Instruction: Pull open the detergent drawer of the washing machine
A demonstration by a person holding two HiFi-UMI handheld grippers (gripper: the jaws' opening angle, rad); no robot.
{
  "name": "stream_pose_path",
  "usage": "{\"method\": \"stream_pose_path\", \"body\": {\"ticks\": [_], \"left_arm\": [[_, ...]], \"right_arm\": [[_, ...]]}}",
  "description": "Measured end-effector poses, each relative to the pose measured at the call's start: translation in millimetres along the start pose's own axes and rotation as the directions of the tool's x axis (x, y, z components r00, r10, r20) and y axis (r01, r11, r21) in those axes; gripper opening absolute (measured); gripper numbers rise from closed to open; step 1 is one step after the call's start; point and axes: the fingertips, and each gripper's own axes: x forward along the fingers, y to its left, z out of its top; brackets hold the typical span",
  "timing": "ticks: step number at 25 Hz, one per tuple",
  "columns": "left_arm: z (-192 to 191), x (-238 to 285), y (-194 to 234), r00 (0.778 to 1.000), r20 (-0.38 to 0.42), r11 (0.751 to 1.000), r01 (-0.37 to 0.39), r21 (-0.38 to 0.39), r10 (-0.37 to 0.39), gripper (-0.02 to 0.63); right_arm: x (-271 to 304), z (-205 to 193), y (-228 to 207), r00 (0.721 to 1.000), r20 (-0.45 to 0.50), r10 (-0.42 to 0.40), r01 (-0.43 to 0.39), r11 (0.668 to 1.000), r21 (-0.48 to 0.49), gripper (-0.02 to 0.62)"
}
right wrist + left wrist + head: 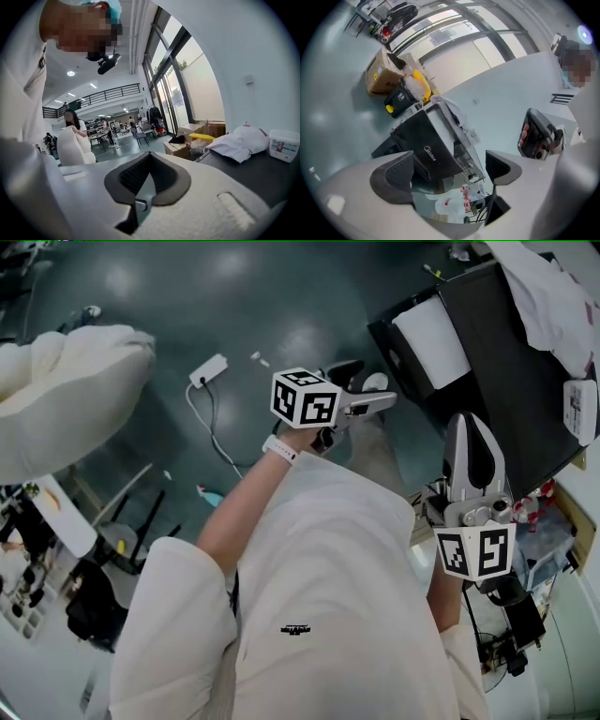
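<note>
Head view: the left gripper (pixel 361 388) is hanging over open floor, while the right gripper (pixel 473 432) is sitting nearer the washing machine (pixel 511 352), which is lying up and right. Left gripper view: the jaws are gaping wide and empty, framing the machine well ahead — its drawer is blurring into the front panel. Right gripper view: the jaws are pressing together on nothing — the machine's top is showing off right.

Left gripper (pixel 370 388), right gripper (pixel 473 442) — two; one washing machine (pixel 426 145), one white tub (pixel 283 145).
</note>
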Motion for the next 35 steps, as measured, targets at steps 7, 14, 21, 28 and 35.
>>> {"method": "stream_pose_path", "body": {"ticks": [7, 14, 21, 28, 35], "left_arm": [[35, -46, -50, 0.994, 0.081, 0.977, -0.087, 0.196, 0.072, 0.395], [72, -92, -92, 0.969, 0.216, 0.928, -0.19, 0.32, 0.123, 0.276], [119, -133, -137, 0.914, 0.374, 0.84, -0.324, 0.435, 0.159, 0.168], [142, -167, -160, 0.86, 0.47, 0.759, -0.439, 0.48, 0.2, 0.066], [145, -191, -172, 0.815, 0.518, 0.69, -0.532, 0.491, 0.259, 0.017]], "right_arm": [[-8, 21, 8, 0.999, 0.034, 0.025, -0.023, 0.998, -0.055, 0.003], [-17, 32, 5, 1.0, 0.023, -0.006, 0.009, 0.993, -0.121, 0.003], [-27, 43, -7, 0.998, 0.027, -0.065, 0.068, 0.985, -0.158, 0.003], [-32, 53, -12, 0.993, 0.059, -0.1, 0.109, 0.979, -0.174, 0.003], [-30, 64, -10, 0.993, 0.077, -0.091, 0.104, 0.976, -0.19, 0.003]]}}
